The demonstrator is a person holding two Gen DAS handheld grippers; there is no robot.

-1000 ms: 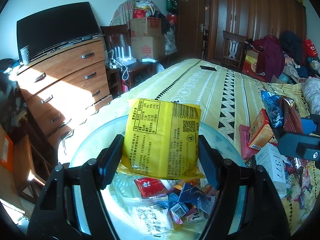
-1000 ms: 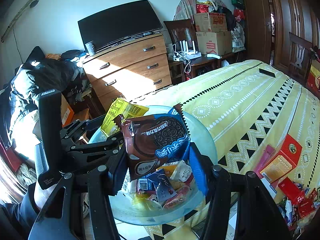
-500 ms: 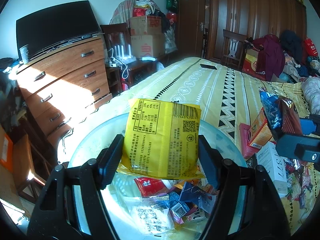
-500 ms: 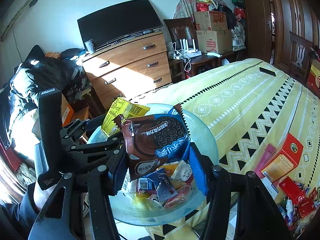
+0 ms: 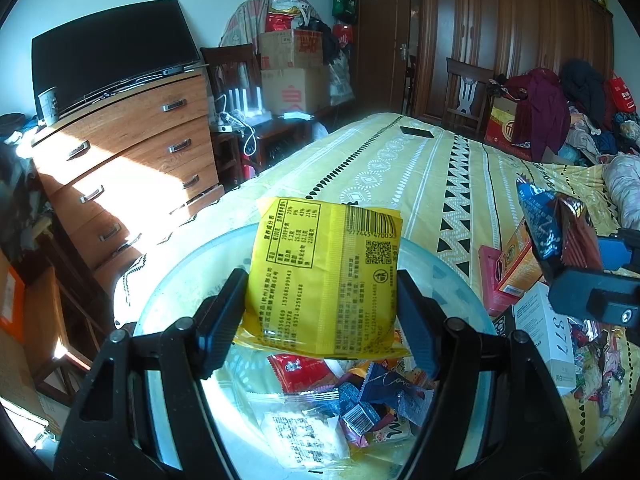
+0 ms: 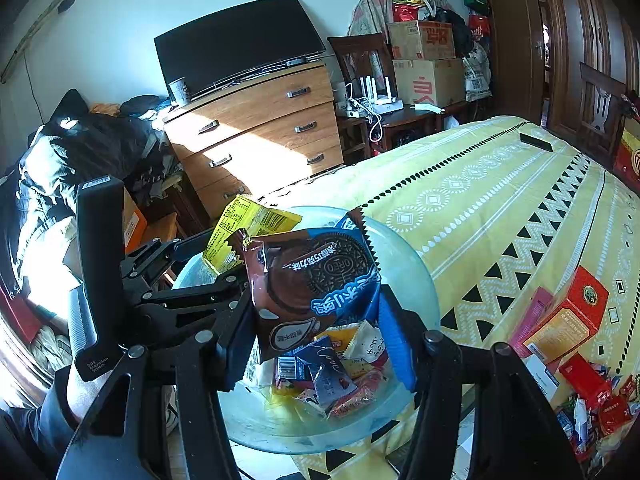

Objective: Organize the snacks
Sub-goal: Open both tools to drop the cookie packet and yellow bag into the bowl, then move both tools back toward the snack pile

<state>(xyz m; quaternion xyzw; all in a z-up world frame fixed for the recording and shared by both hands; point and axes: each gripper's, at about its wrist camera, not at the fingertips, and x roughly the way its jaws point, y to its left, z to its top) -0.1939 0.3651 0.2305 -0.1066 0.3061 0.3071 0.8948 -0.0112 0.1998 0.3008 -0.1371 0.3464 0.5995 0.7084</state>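
Left gripper (image 5: pixel 320 312) is gripping a yellow foil snack packet (image 5: pixel 324 280), right gripper (image 6: pixel 316 320) a brown-and-blue Oreo packet (image 6: pixel 312 284); both fingers should be opening squarely over the near pale-blue glass bowl (image 6: pixel 412 264).

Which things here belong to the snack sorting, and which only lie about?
Job: yellow packet in left claw; Oreo packet in right claw; glass bowl; loose snacks on the bed.
Lying about: dresser, television, cardboard boxes, clothes.
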